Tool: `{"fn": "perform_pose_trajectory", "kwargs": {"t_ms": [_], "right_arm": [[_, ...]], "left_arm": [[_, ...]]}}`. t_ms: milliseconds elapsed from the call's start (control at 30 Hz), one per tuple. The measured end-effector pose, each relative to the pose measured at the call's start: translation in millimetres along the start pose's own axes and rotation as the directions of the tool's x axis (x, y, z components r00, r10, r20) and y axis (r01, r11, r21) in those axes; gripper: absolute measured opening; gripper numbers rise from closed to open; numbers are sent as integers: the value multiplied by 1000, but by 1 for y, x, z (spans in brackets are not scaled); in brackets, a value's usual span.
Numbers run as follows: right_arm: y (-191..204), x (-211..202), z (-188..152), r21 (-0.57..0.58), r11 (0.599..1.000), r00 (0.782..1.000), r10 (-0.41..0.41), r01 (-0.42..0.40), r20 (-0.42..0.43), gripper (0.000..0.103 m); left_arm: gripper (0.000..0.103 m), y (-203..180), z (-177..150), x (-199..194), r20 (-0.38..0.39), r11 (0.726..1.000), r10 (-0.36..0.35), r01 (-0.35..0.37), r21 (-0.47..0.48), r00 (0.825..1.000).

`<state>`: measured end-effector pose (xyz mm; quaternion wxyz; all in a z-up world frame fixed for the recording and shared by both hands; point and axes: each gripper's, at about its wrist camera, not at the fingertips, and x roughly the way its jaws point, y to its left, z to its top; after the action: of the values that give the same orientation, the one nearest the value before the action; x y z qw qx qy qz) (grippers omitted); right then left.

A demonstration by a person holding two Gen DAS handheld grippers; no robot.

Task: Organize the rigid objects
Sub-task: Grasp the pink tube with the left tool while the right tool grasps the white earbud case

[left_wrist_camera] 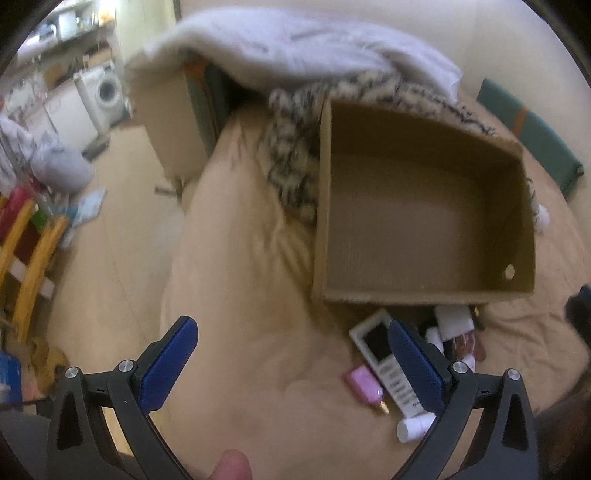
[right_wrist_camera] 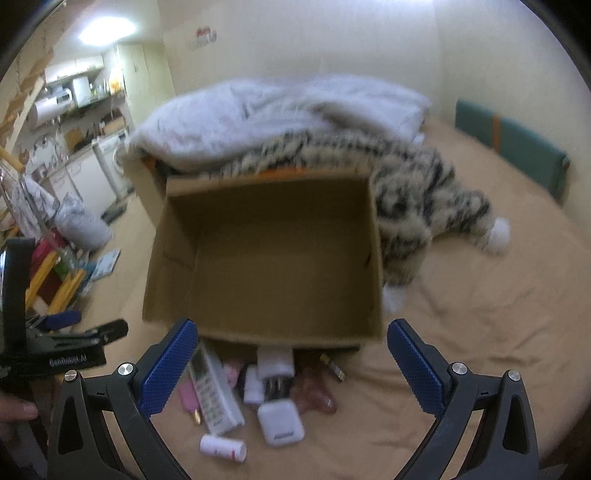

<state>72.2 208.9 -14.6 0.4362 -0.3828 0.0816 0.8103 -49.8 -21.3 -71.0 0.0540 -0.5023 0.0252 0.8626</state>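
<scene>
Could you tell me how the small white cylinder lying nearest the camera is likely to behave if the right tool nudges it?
The white cylinder lies on its side, so it would probably roll. The soft tan bedding may slow it. It looks light and rigid.

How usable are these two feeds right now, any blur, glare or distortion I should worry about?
Left wrist view: motion blur smears the cardboard box and blankets, though the left tool stays sharp. Right wrist view: similar blur, a ceiling light blows out top left, and the small items below the box are soft. Both: strong fisheye bending, dark corners.
</scene>
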Motion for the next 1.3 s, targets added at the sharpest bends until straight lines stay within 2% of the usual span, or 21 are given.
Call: {"fn": "perform_pose_trajectory", "kwargs": {"t_ms": [100, 167, 233, 267, 300, 333, 400, 433, 467, 567, 667, 733, 833, 900, 933, 967, 1000, 1033, 1067, 1167, 1300], "right_arm": [[0, 20, -11, 22, 1000, 993, 12, -10, -117, 103], [-5, 30, -17, 70, 997, 984, 51, -40, -170, 103], [-11, 38, -22, 117, 993, 975, 57, -33, -214, 103], [-14, 39, -22, 129, 991, 972, 55, -26, -229, 103], [-18, 41, -23, 140, 990, 969, 49, -15, -243, 103], [-20, 42, -23, 154, 988, 968, 46, -8, -248, 103], [-23, 43, -21, 171, 985, 969, 52, -10, -241, 103], [-23, 42, -20, 170, 985, 970, 50, -9, -238, 103], [-22, 42, -19, 164, 986, 970, 45, -5, -238, 103], [-24, 39, -18, 153, 988, 970, 31, 6, -240, 103], [-31, 40, -16, 188, 982, 967, 46, 2, -249, 103], [-35, 43, -17, 209, 978, 963, 53, 4, -265, 103], [-41, 52, -21, 258, 966, 947, 91, -9, -308, 103], [-42, 61, -26, 260, 965, 933, 94, 0, -346, 100], [-40, 67, -29, 248, 969, 924, 82, 14, -374, 95], [-39, 72, -32, 243, 970, 913, 87, 14, -400, 83], [-36, 77, -36, 242, 970, 901, 99, 7, -422, 74], [-33, 83, -40, 235, 972, 887, 109, -1, -448, 72], [-29, 88, -43, 225, 974, 876, 116, -8, -468, 70], [-16, 99, -51, 201, 979, 848, 140, -40, -511, 67], [-7, 112, -59, 145, 989, 828, 87, -7, -553, 65]], "left_arm": [[103, 0, -3, 18, -76, 1000, 13, -12, 17, 997], [103, -3, -10, 32, -138, 999, 18, -12, 46, 990], [102, -6, -17, 50, -218, 999, 2, 9, 49, 976], [101, -7, -21, 62, -272, 999, -13, 22, 32, 962], [92, -8, -24, 74, -314, 999, -27, 31, 7, 949], [75, -9, -28, 85, -361, 999, -45, 39, -23, 932], [58, -13, -35, 104, -441, 996, -79, 53, -72, 894], [57, -15, -37, 110, -458, 992, -115, 76, -102, 881], [57, -18, -37, 111, -454, 989, -134, 91, -115, 881], [57, -30, -36, 113, -446, 992, -120, 88, -92, 887], [57, -34, -40, 123, -480, 987, -153, 108, -121, 864], [57, -39, -44, 127, -492, 988, -150, 105, -117, 858], [56, -50, -50, 132, -522, 991, -134, 115, -68, 842], [56, -54, -53, 132, -514, 992, -124, 123, -37, 849], [50, -52, -53, 133, -510, 992, -126, 122, -41, 851], [46, -50, -52, 133, -504, 991, -130, 123, -47, 854], [36, -50, -51, 134, -499, 991, -127, 124, -39, 857], [27, -49, -49, 136, -493, 992, -119, 122, -26, 862], [24, -48, -48, 137, -491, 992, -117, 123, -20, 863], [23, -46, -48, 140, -488, 990, -131, 141, -17, 863], [23, -51, -51, 142, -470, 990, -108, 139, 33, 876]]}}
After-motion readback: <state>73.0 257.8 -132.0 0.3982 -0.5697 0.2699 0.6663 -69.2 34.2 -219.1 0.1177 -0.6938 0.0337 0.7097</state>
